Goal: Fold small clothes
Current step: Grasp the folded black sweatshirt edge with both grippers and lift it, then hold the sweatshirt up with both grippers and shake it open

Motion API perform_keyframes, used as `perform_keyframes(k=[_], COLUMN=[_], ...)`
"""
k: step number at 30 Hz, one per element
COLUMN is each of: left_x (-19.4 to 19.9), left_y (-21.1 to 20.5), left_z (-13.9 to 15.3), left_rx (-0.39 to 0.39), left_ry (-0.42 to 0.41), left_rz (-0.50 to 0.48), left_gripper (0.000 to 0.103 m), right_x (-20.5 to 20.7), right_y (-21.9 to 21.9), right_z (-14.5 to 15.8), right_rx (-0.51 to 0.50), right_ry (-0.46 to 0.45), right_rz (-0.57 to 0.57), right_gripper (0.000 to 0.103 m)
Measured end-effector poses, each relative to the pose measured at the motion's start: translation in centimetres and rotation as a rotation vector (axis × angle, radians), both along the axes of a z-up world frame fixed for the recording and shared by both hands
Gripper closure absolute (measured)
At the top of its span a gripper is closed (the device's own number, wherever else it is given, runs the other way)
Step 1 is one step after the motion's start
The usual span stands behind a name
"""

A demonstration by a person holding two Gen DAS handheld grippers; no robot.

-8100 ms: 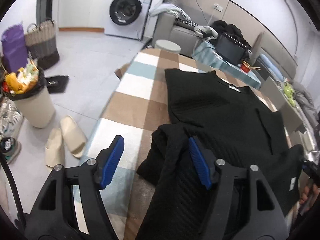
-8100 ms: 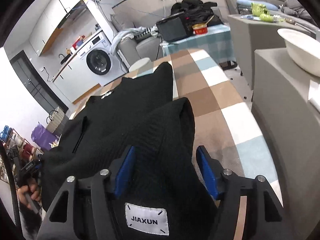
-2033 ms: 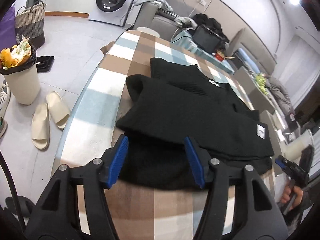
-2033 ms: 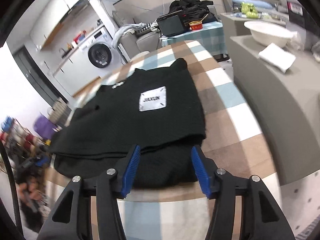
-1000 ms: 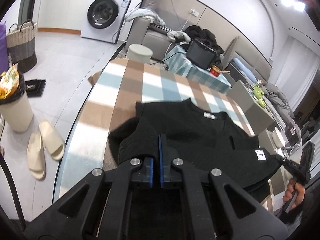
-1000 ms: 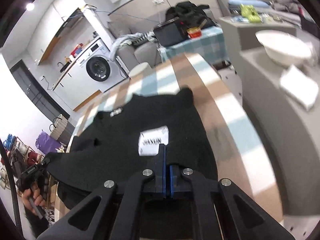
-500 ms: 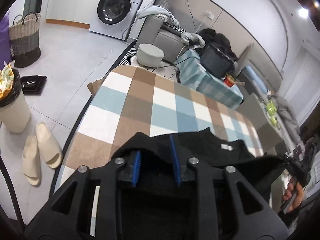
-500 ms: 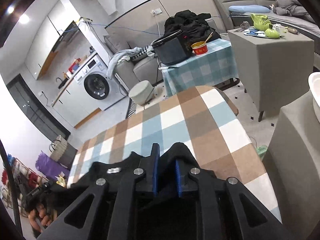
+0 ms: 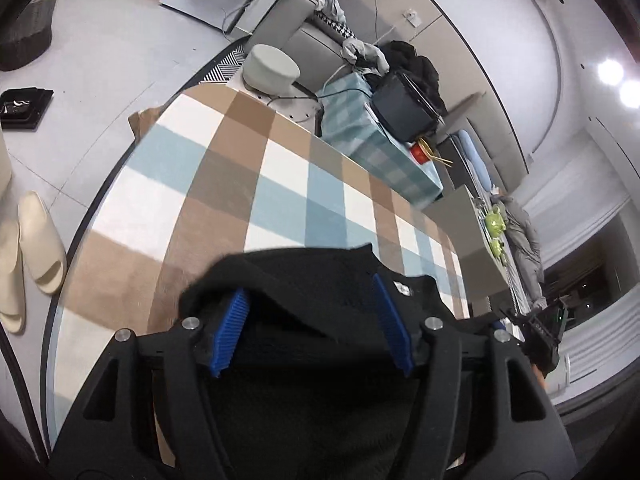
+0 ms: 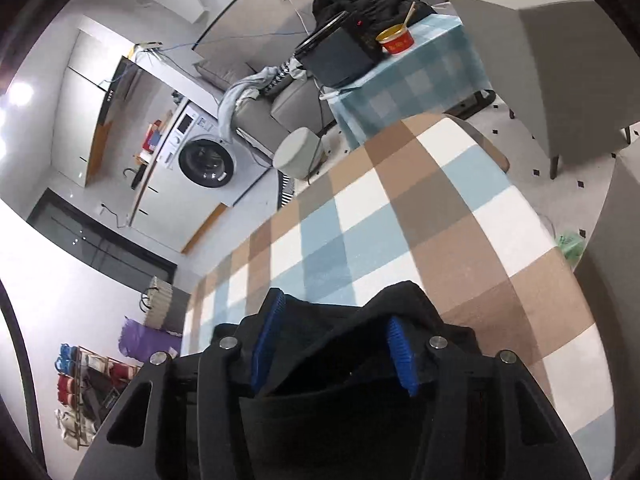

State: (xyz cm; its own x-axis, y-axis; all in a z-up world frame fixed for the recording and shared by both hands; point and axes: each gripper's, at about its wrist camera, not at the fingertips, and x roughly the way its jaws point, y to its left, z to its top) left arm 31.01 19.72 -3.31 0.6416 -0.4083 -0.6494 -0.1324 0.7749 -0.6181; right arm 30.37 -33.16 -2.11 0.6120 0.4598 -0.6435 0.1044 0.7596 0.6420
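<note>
On the near edge of the checked counter (image 9: 256,184), a folded black garment (image 9: 320,280) is spread; it is bracketed loosely by the opening jaws of the left gripper (image 9: 312,332) and right gripper (image 10: 334,344).

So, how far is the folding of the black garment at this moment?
Done: the black garment lies doubled on the checked table. In hand: the left gripper and right gripper are opening, cloth loose between their pads. Left: withdrawing and any final fold.
</note>
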Motion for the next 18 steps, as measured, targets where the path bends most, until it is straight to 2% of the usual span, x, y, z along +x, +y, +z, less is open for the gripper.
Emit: perform_keyframes(k=[3, 5, 8, 11, 12, 14, 18], left_x=[-1.5, -2.3, -3.4, -4.4, -4.7, -5.3, -6.5], left_y=[-0.5, -0.9, -1.5, -1.4, -1.2, -0.8, 0.0], left_z=[0.6, 1.1, 2.1, 2.7, 2.9, 3.1, 2.9], left_rx=[-0.018, -0.038, -0.036, -0.034, -0.032, -0.02, 0.011], left_ry=[-0.004, -0.01, -0.042, -0.065, -0.071, -0.079, -0.08], left_rz=[-0.027, -0.057, -0.085, -0.069, -0.06, -0.045, -0.016], left_gripper=[0.044, 0.043, 0.042, 0.041, 0.041, 0.041, 0.041], right_x=[-1.1, -1.8, -2.1, -1.6, -1.6, -1.9, -3.1], right_y=[0.7, 1.0, 0.5, 0.3, 0.3, 0.9, 1.5], right_z=[1.5, 2.5, 2.9, 2.6, 2.6, 3.1, 3.9], right_rx=[-0.025, -0.001, 0.126, 0.263, 0.252, 0.14, 0.137], right_ry=[-0.029, -0.067, -0.073, 0.015, 0.03, 0.048, 0.029], right_rz=[0.02, 0.039, 0.042, 0.058, 0.055, 0.05, 0.106], right_gripper=[0.051, 0.046, 0.041, 0.041, 0.041, 0.041, 0.041])
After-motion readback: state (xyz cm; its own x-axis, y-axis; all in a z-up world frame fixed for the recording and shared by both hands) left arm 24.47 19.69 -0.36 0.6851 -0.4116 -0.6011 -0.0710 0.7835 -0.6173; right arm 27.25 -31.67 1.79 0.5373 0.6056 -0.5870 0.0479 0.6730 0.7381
